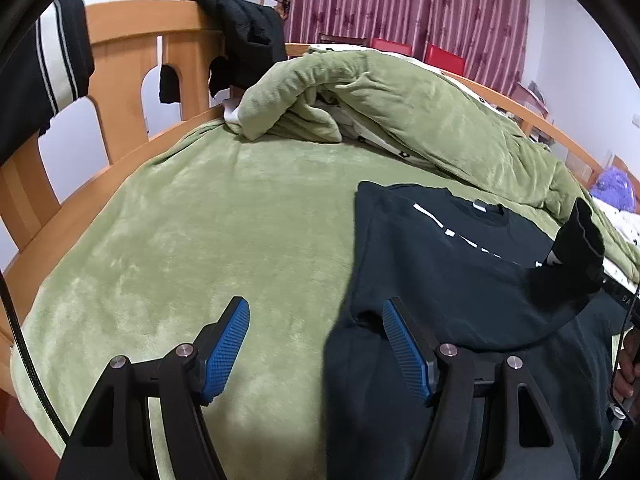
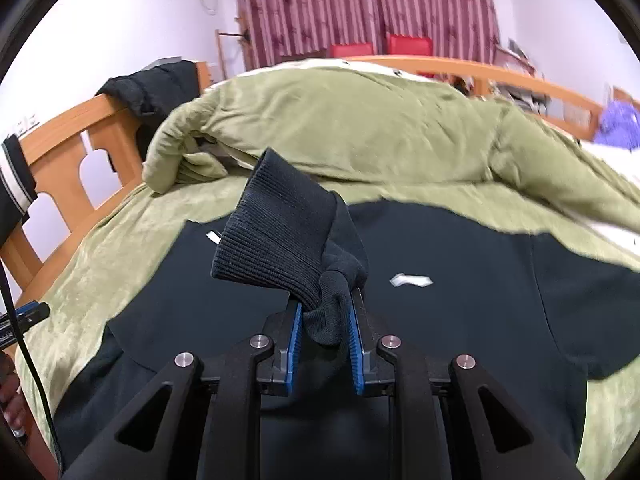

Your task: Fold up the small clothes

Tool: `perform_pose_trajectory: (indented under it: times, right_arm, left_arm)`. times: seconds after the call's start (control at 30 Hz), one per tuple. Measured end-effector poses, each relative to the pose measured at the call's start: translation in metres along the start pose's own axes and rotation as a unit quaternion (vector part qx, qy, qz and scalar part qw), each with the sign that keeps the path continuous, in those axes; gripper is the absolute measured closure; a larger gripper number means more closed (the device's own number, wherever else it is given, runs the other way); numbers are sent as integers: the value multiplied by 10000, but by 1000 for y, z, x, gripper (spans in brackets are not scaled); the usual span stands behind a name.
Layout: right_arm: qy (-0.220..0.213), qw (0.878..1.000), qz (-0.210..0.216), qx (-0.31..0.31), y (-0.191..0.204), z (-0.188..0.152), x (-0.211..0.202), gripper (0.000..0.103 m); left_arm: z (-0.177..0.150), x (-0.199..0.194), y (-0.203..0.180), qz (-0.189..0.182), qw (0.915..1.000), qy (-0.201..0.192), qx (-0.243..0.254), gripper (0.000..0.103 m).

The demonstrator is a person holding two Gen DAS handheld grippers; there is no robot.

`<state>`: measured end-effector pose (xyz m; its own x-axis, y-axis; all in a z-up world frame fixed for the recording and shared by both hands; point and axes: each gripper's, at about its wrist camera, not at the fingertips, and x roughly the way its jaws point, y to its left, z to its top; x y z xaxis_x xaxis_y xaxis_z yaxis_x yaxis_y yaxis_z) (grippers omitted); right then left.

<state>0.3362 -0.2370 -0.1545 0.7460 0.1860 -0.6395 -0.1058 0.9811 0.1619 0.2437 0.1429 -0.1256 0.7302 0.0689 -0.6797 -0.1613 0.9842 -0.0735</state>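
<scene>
A dark navy sweatshirt [image 1: 460,272] with white chest lettering lies flat on the green blanket, collar toward the far side. My left gripper [image 1: 316,304] hangs open just above the bed at the garment's left edge. Its right finger is over the dark cloth, its left finger over bare blanket, and nothing is between its pads. In the right wrist view my right gripper [image 2: 325,304] is shut on the ribbed sleeve cuff [image 2: 276,232], which is bunched between the blue pads and lifted above the sweatshirt body [image 2: 460,340]. The raised cuff [image 1: 580,240] also shows at the right of the left wrist view.
A green fleece blanket [image 1: 200,220] covers the bed, with a rumpled green duvet [image 1: 400,100] heaped along the far side. Over the wooden headboard [image 1: 132,40] on the left hang a black garment [image 1: 244,32] and a striped one [image 1: 52,60]. A purple bundle [image 1: 616,188] lies far right.
</scene>
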Motion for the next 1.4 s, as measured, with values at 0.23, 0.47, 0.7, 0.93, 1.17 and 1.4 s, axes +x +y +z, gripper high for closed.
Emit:
perform_pose_trajectory:
  times: [0.23,0.47,0.7,0.93,1.17,1.4]
  right_arm:
    - [160,9989,-314,297,-44,-23,9,58]
    - [443,9950,-486,757,-97,-38,17,49]
    - [604,9911,-231,1165,-123,-50,34,43]
    - [-16,9977,-6,676,-114,-32,24,94]
    - [200,9961,-415,747,-125,-37,32,93]
    - [604,9890,-519,1249,-153,-46,29,70]
  left_arm:
    - [-7,-4,-18,79,9997,39,213,35]
    - [-11,10,-29,120,9995,158,238,34]
    - [-12,25,-41,110,9993,238,281,34]
    - [-12,33,-52,58,9994,263,239,34]
    - [-18,37,-63,-74,9990,335,290,34]
    - [-29,38,-69,-11,9986,342,395,34]
